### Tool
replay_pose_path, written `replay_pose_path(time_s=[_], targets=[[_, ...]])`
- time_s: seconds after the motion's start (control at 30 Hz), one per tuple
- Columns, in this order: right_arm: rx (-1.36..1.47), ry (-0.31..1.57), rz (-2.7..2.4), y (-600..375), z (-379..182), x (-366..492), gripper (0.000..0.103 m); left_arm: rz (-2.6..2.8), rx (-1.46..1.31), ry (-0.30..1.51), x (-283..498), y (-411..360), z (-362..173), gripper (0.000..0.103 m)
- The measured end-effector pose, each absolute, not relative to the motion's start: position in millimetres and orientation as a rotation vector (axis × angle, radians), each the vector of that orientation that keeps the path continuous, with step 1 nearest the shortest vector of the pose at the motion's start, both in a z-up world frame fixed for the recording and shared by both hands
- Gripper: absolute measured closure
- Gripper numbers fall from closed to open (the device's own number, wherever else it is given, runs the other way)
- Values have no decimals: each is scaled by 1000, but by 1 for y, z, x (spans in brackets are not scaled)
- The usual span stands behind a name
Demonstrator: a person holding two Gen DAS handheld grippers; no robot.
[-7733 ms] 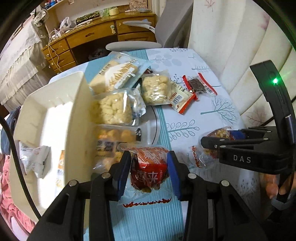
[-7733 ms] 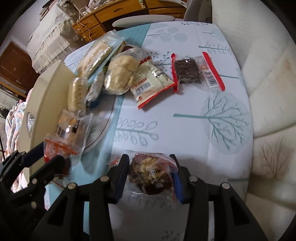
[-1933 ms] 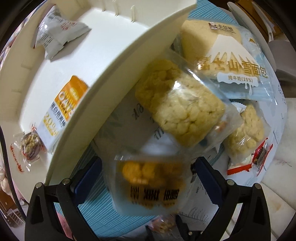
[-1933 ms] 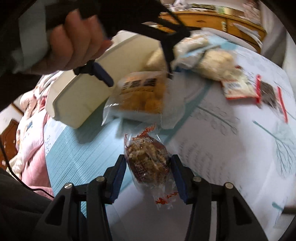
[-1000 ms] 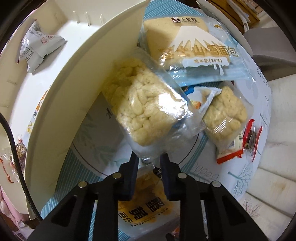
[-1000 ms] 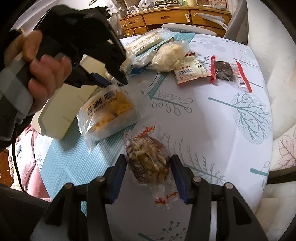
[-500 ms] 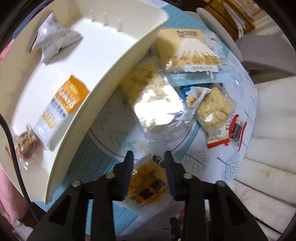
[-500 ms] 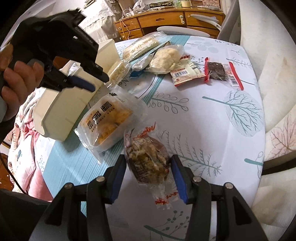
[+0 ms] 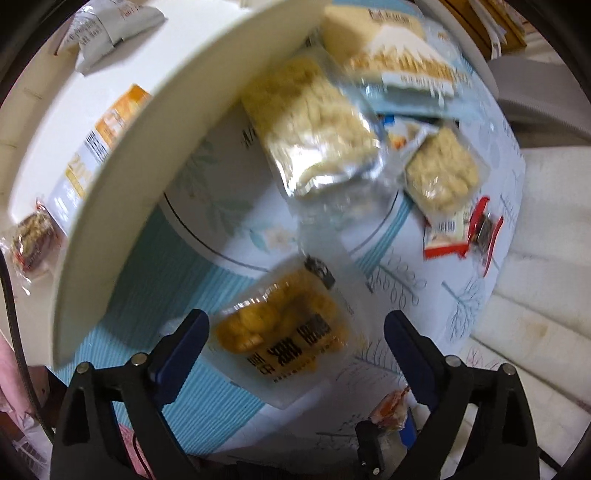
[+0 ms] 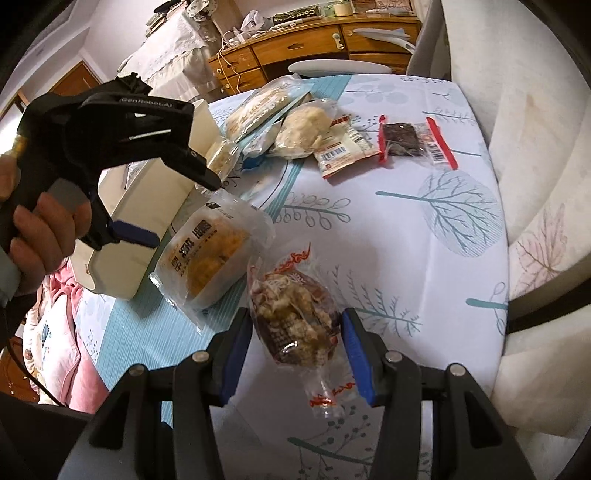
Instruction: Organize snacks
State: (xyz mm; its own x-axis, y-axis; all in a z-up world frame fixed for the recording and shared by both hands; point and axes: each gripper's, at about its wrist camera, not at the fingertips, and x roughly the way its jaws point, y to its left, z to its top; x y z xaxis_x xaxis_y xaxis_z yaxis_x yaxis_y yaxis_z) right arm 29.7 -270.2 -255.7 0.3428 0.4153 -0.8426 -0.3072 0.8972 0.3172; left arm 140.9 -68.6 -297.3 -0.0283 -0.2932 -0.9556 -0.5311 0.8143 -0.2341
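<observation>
A clear pack of yellow snacks (image 9: 284, 332) lies on the tablecloth beside the white bin (image 9: 122, 177). My left gripper (image 9: 295, 339) hovers just above it, jaws opening wide, pads clear of the pack. In the right wrist view the same pack (image 10: 210, 258) lies flat under the left gripper (image 10: 177, 210), which a hand holds. My right gripper (image 10: 297, 332) is shut on a brown nutty snack packet (image 10: 291, 314), held above the table. The bin holds a grey packet (image 9: 107, 33), an orange-white packet (image 9: 99, 147) and a brown packet (image 9: 33, 240).
Further back lie a pale puffed-cake pack (image 9: 314, 125), a bread bag (image 9: 399, 55), a smaller pale pack (image 9: 439, 173), a red-white sachet (image 10: 343, 151) and a dark bar (image 10: 402, 142). Cushions (image 10: 535, 147) border the table's right side; a wooden dresser (image 10: 314, 40) stands behind.
The left gripper's jaws have spread wide and let go of the yellow pack, which now rests on the table. The right gripper keeps its hold on the brown packet.
</observation>
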Motion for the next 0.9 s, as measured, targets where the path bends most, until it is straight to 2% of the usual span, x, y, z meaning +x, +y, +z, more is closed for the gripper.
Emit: replay_pose_path(time_s=[0.07, 0.13, 0.67, 0.9], targets=[[111, 1125, 467, -272, -255, 29, 53, 216, -664, 1640, 140, -73, -301, 6], [105, 1119, 463, -274, -253, 28, 53, 230, -653, 1644, 141, -80, -306, 1], [114, 1120, 431, -292, -250, 24, 53, 332, -389, 1622, 148, -122, -325, 0], [112, 1112, 437, -293, -249, 25, 53, 279, -425, 1607, 148, -122, -337, 0]])
